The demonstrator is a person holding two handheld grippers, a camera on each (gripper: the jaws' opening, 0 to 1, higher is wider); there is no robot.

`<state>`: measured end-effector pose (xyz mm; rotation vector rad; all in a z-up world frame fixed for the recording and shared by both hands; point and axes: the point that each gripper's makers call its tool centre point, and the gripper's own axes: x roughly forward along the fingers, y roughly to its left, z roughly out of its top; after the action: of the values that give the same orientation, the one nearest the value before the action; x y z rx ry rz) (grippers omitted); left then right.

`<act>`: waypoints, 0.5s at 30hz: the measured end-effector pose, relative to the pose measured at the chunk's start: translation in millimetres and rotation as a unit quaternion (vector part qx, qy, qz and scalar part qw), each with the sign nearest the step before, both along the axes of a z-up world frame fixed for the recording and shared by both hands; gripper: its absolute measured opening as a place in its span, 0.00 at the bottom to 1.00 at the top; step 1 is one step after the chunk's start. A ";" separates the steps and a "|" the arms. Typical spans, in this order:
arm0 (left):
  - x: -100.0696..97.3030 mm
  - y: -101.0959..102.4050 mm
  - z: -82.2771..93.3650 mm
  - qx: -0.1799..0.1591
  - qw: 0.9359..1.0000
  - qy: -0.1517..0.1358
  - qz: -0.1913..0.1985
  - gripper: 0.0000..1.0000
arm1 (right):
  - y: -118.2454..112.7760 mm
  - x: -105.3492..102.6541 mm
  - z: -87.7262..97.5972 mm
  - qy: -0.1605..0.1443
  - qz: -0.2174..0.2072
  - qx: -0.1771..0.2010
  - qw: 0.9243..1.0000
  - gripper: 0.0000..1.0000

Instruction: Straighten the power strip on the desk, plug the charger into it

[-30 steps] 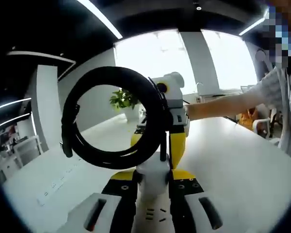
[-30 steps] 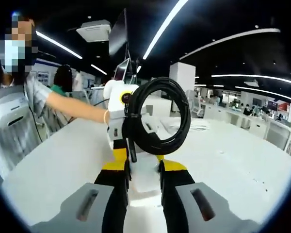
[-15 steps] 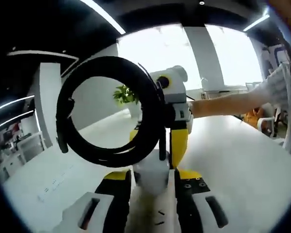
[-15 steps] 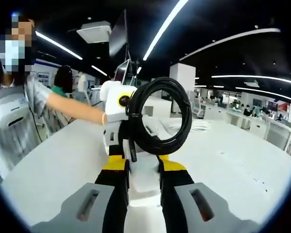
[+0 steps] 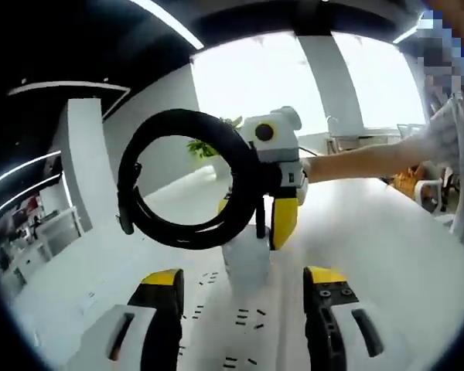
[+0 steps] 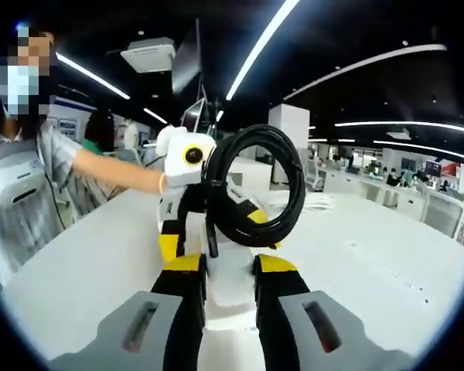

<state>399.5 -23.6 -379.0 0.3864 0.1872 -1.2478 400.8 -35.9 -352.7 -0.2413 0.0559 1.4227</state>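
Observation:
My left gripper (image 5: 242, 282) is open, its yellow-tipped jaws wide apart over a white power strip (image 5: 243, 332) with dark socket slots. A white charger block (image 5: 247, 263) stands upright on the strip's far part. Its black cable coil (image 5: 185, 182) hangs in a ring above. My right gripper (image 5: 282, 220) comes in from the far side, holding the charger. In the right gripper view my right gripper (image 6: 230, 267) is shut on the charger (image 6: 230, 290), with the coil (image 6: 294, 193) above it. The left gripper (image 6: 209, 232) faces it with its jaws spread.
A white desk (image 5: 387, 255) runs out on all sides. A person's arm (image 5: 356, 162) reaches in from the right of the left gripper view, and the person (image 6: 31, 154) stands at the left of the right gripper view. A potted plant (image 5: 205, 147) stands far behind.
My left gripper's jaws have opened wide and let go of the white power strip. The right gripper stays shut on the charger.

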 end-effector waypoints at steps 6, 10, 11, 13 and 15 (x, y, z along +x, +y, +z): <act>3.3 27.6 12.3 0.024 0.999 -0.025 0.021 0.99 | 1.1 -2.3 -0.7 -0.010 -0.002 0.003 1.000 0.22; 18.5 51.0 23.5 0.035 0.996 -0.054 0.063 0.99 | 1.1 -2.0 -0.8 -0.014 -0.007 0.007 1.000 0.22; 19.2 53.9 23.9 0.038 0.996 -0.056 0.065 0.99 | 0.9 -1.6 -0.7 -0.015 -0.009 0.007 1.000 0.22; 22.7 64.0 23.4 0.052 0.995 -0.050 0.075 0.99 | 1.3 -2.4 -0.9 -0.018 -0.011 0.005 1.000 0.22; 25.6 70.6 22.3 0.064 0.993 -0.050 0.081 0.99 | 1.4 -3.4 -1.3 -0.018 -0.012 0.004 1.000 0.22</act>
<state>425.1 47.0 -356.7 0.5344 0.2093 -1.0566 397.4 -34.5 -354.0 -0.2591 0.0234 1.3941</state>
